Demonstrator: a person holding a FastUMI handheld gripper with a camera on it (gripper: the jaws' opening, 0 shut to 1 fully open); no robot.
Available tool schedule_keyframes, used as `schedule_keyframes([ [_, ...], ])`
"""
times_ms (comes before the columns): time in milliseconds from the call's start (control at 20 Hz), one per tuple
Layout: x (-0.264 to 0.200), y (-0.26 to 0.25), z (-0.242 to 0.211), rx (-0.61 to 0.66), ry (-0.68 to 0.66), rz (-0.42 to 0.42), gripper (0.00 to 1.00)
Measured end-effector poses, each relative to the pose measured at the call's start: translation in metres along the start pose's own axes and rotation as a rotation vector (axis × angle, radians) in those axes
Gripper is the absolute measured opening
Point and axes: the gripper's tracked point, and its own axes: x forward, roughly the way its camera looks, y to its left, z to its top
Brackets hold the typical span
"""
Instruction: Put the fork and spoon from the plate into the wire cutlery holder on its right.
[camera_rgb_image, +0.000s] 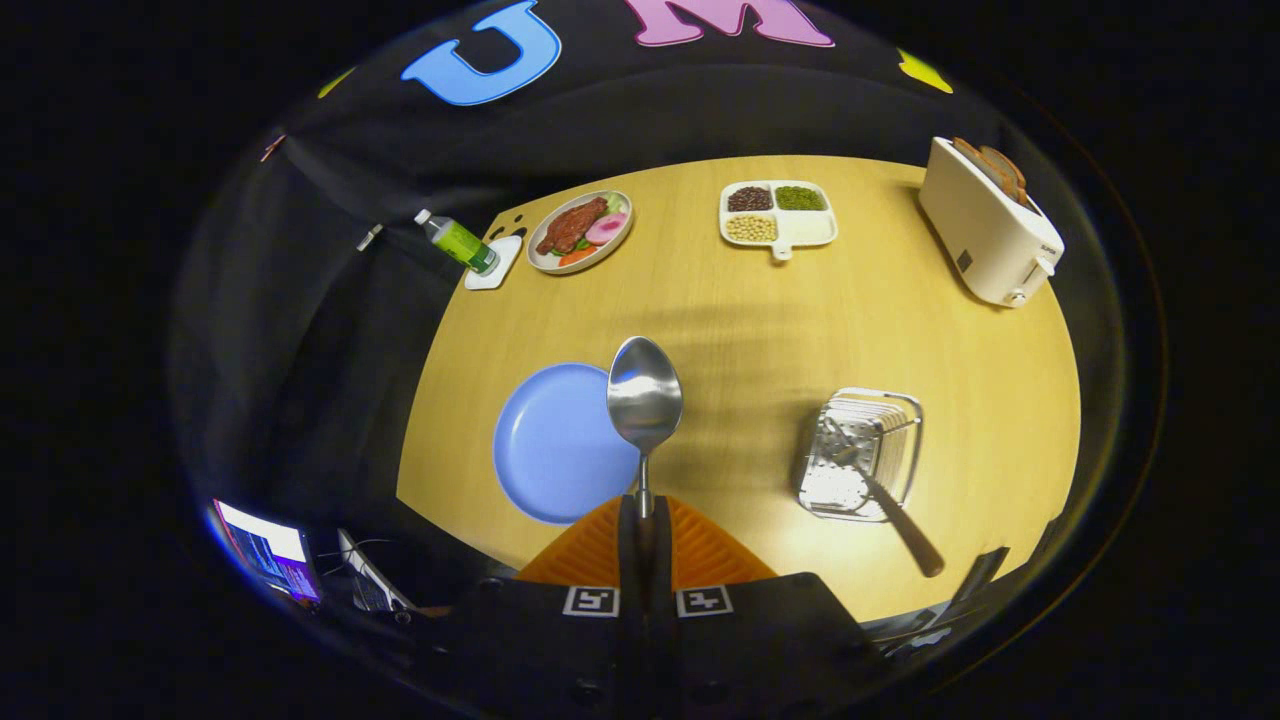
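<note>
Spoon (645, 400) sits pinched by its thin handle between the gripper's (645, 520) two fingers, which are pressed together on it — the bowl points away, raised over the wooden table (760, 320) beside the right rim of the blue plate (555, 445). Fork (880, 490) already stands tilted in the wire cutlery holder (862, 452), right of the plate, handle leaning out toward the near side. Far across the table lie a plate of food (580, 231), a bottle (458, 242), a divided tray of beans (777, 215) and — at the far right — a toaster (990, 225).

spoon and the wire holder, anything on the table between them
Nothing: in the gripper view, bare wooden table separates the spoon, clamped in the tool, from the wire holder, which holds the fork.
</note>
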Motion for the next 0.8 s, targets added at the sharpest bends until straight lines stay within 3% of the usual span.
schedule_keyframes([
  [400,-0.038,-0.091,-0.017,-0.026,0.217,-0.074,0.06],
  [800,-0.026,-0.133,-0.017,-0.133,0.411,-0.124,0.06],
])
